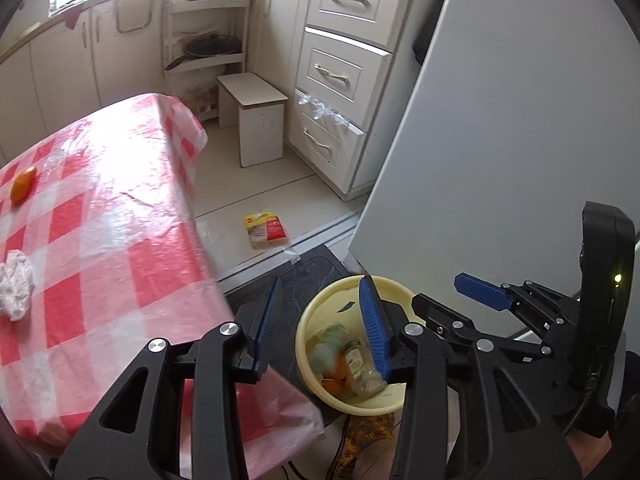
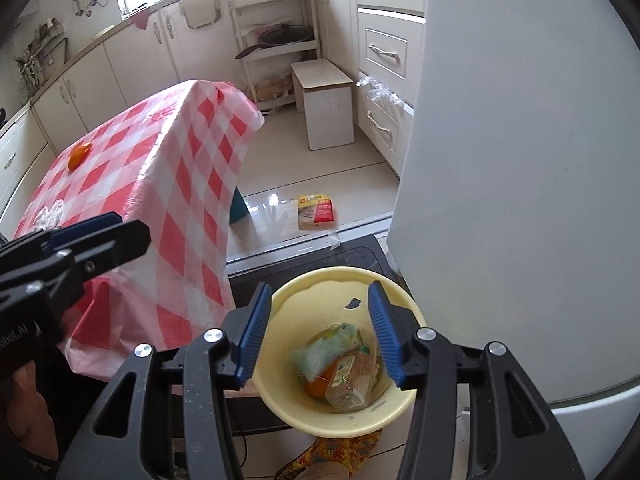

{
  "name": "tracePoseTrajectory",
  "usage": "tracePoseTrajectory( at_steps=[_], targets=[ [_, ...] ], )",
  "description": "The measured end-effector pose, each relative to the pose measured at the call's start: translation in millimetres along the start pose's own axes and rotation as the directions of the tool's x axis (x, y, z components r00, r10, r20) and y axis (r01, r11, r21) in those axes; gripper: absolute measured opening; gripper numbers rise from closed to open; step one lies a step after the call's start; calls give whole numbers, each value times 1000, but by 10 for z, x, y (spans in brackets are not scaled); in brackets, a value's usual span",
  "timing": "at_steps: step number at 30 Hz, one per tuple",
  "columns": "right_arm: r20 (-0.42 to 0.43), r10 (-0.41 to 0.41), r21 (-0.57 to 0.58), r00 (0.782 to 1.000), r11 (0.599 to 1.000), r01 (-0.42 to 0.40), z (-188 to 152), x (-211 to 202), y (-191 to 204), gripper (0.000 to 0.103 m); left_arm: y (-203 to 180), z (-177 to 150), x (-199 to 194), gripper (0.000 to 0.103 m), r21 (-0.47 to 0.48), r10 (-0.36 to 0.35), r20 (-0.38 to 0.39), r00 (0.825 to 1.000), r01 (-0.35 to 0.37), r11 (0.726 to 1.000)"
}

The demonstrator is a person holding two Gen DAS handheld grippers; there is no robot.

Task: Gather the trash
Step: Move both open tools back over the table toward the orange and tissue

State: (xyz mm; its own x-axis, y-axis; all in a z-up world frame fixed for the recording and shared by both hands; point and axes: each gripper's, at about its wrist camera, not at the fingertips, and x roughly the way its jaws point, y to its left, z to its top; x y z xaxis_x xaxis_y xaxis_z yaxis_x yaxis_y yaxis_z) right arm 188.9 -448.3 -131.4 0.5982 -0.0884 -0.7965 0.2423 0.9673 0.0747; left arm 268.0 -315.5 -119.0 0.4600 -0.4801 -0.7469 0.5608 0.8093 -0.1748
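A pale yellow bin [image 1: 394, 292] [image 2: 316, 292] stands on the floor below both grippers. It holds a clear plastic bottle [image 1: 362, 372] [image 2: 352, 380], orange peel [image 1: 334, 380] [image 2: 316, 386] and a light green wrapper [image 1: 330, 344] [image 2: 320, 352]. My left gripper [image 1: 324, 328] is open and empty, above the bin's left rim. My right gripper [image 2: 318, 336] is open and empty, above the bin. On the red-checked table [image 1: 100, 220] [image 2: 168, 168] lie an orange peel [image 1: 22, 184] [image 2: 78, 156] and a crumpled white tissue [image 1: 16, 284] [image 2: 50, 214]. A yellow-red packet [image 1: 266, 230] [image 2: 316, 210] lies on the floor.
A white fridge side [image 1: 500, 140] [image 2: 520, 160] rises at the right. A white stool [image 1: 256, 120] [image 2: 326, 104], drawers [image 1: 340, 76] and a shelf rack with a pan [image 1: 208, 48] stand beyond. A dark mat [image 1: 312, 276] lies under the bin.
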Motion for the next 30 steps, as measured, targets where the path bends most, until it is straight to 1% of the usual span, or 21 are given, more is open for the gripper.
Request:
tracePoseTrajectory(
  at_steps=[7, 10, 14, 16, 18, 21, 23, 27, 30],
  targets=[
    [11, 27, -41, 1000, 999, -26, 34, -3, 141, 52, 344, -76, -180, 43, -50, 43, 20, 999, -42, 998],
    [14, 33, -56, 999, 998, -32, 35, 2, 194, 53, 489, -111, -259, 47, -72, 67, 29, 997, -64, 995],
    [21, 42, -69, 999, 997, -40, 44, -5, 253, 55, 619, -164, -356, 59, -85, 112, 40, 993, -108, 990],
    [25, 49, -76, 998, 996, -47, 59, -8, 291, 56, 653, -189, -412, 65, -83, 142, 50, 989, -138, 987],
    [32, 58, -89, 998, 995, -55, 83, -14, 365, 59, 689, -224, -495, 73, -82, 173, 66, 983, -167, 982],
    [41, 75, -114, 996, 991, -70, 104, -24, 491, 64, 758, -254, -607, 80, -90, 205, 88, 975, -197, 976],
    [47, 86, -143, 995, 987, -78, 114, -35, 608, 68, 825, -274, -691, 83, -94, 235, 105, 966, -226, 970],
    [54, 104, -215, 993, 972, -90, 111, -47, 886, 71, 956, -301, -831, 87, -106, 277, 124, 953, -265, 958],
    [51, 117, -258, 992, 961, -100, 104, -30, 1055, 71, 1107, -321, -909, 88, -132, 295, 128, 947, -279, 951]
  ],
)
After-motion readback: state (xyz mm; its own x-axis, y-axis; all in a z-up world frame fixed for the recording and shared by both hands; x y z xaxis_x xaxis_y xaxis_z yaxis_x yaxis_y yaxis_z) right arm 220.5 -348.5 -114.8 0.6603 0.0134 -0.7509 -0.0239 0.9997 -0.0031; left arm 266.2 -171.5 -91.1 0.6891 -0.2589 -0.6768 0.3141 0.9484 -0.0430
